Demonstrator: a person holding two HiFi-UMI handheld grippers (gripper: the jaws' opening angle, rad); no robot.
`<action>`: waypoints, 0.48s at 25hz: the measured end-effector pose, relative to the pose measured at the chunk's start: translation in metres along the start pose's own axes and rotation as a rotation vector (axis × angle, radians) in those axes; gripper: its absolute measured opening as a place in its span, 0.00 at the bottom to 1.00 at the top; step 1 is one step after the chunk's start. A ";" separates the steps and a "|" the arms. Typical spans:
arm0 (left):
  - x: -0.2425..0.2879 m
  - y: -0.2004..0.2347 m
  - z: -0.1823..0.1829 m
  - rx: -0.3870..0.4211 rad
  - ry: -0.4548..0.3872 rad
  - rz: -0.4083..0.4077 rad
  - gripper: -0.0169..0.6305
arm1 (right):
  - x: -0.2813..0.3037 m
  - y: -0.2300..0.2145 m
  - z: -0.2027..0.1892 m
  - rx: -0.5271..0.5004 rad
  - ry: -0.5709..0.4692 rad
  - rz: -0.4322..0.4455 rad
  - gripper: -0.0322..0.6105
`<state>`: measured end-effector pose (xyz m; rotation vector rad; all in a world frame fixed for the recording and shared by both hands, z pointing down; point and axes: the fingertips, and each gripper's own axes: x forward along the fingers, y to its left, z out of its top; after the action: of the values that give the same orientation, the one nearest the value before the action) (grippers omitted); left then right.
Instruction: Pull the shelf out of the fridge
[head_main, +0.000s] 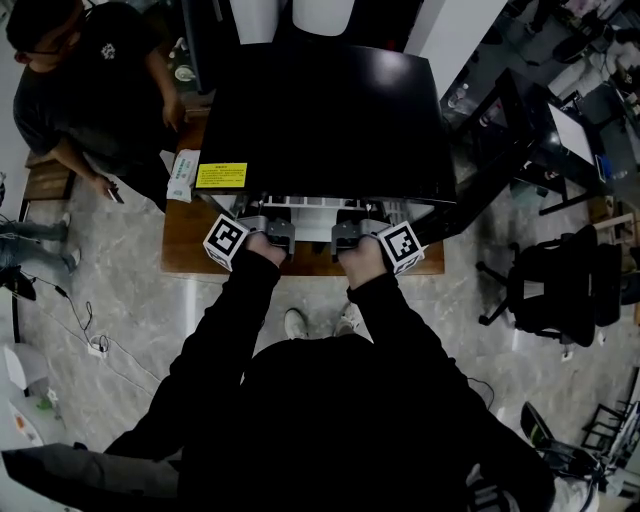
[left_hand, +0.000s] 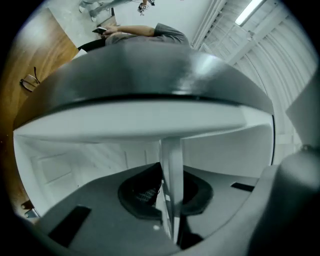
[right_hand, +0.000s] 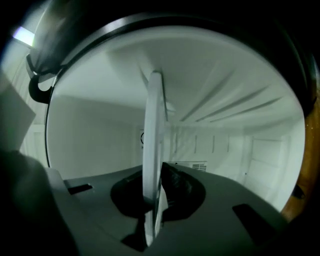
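A black mini fridge stands on a wooden table, its front opening facing me. The white shelf shows at the mouth of the opening. My left gripper and right gripper sit side by side at the shelf's front edge. In the left gripper view the shelf's thin white edge runs between the jaws, and the left gripper is shut on it. The right gripper view shows the same: the shelf edge is pinched in the right gripper, with the white fridge interior behind.
A person in black stands at the table's far left corner. A white carton lies on the table beside the fridge. The fridge door hangs open to the right. An office chair stands further right.
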<state>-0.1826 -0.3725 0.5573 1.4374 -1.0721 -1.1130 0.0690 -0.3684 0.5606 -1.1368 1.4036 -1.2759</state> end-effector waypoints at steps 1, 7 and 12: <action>-0.002 0.000 -0.001 -0.005 -0.001 0.001 0.07 | -0.002 0.000 0.000 -0.002 0.000 0.004 0.09; -0.023 -0.008 -0.003 -0.011 0.001 -0.006 0.07 | -0.023 0.004 -0.004 -0.016 -0.002 0.012 0.09; -0.030 -0.016 -0.004 -0.017 0.017 -0.001 0.07 | -0.030 0.010 -0.003 -0.021 -0.019 0.039 0.09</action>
<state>-0.1827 -0.3409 0.5455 1.4319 -1.0480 -1.1069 0.0708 -0.3382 0.5520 -1.1270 1.4216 -1.2226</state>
